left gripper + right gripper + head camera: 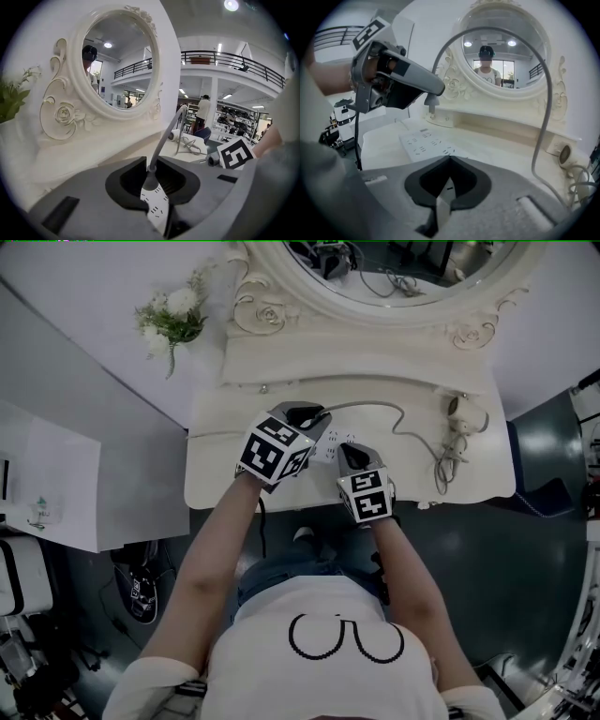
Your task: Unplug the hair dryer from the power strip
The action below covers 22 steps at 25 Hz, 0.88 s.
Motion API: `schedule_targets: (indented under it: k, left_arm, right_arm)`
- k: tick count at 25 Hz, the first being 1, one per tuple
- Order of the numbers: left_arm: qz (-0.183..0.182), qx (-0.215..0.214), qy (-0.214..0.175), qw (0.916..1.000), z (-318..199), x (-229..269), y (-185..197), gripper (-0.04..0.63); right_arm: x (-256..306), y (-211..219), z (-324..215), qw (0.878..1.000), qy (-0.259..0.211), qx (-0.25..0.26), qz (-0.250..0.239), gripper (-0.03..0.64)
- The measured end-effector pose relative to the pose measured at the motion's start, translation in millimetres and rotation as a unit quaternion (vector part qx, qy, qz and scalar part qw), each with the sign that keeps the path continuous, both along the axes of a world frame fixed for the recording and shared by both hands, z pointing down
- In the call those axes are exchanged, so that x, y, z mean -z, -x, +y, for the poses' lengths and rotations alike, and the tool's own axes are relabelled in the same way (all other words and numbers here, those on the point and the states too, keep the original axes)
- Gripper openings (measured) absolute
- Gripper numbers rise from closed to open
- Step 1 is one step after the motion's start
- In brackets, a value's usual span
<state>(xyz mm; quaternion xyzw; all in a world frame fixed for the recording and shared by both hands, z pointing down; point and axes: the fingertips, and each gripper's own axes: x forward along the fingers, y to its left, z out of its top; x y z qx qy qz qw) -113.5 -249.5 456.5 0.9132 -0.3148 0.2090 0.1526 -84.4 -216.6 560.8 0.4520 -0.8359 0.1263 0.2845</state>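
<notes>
Both bare forearms reach forward side by side, the left arm angled inward and the right arm straighter. The left gripper is held higher, tilted down and rolled a little, its jaws clamped on the plug. The right gripper sits lower, just beside it, pointing down with its jaws drawn together and their tips on the strip

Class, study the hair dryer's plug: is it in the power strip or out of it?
Out. The left claw holds the plug in the air, clear of the power strip lying below it.
</notes>
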Motion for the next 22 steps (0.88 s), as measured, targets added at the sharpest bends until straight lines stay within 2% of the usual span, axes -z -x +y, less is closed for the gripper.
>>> schedule_targets:
  k: [3, 7, 10, 13, 19, 22]
  left_arm:
    - [0.020, 0.008, 0.014, 0.9997, -13, 5, 10, 0.058]
    - [0.037, 0.028, 0.043, 0.9980, -42, 5, 18, 0.060]
    - [0.037, 0.049, 0.083, 0.9946, -65, -13, 21, 0.060]
    - [0.038, 0.048, 0.134, 0.9891, -76, -41, 17, 0.060]
    - [0.008, 0.071, 0.204, 0.9764, -85, -89, 21, 0.061]
    - [-0.029, 0.090, 0.212, 0.9726, -87, -108, 26, 0.061]
  right_arm:
    - [10, -9, -2, 1.000, -0.007, -0.014, -0.016, -0.002]
    - [43, -26, -3, 0.997, -0.020, -0.046, -0.064, -0.002]
    - [64, -39, 1, 0.994, -0.027, -0.065, -0.089, -0.002]
    - [72, -47, 9, 0.992, -0.024, -0.075, -0.101, -0.002]
    - [67, -58, 21, 0.991, -0.005, -0.087, -0.099, -0.002]
    - [64, -62, 22, 0.991, 0.001, -0.090, -0.098, -0.002]
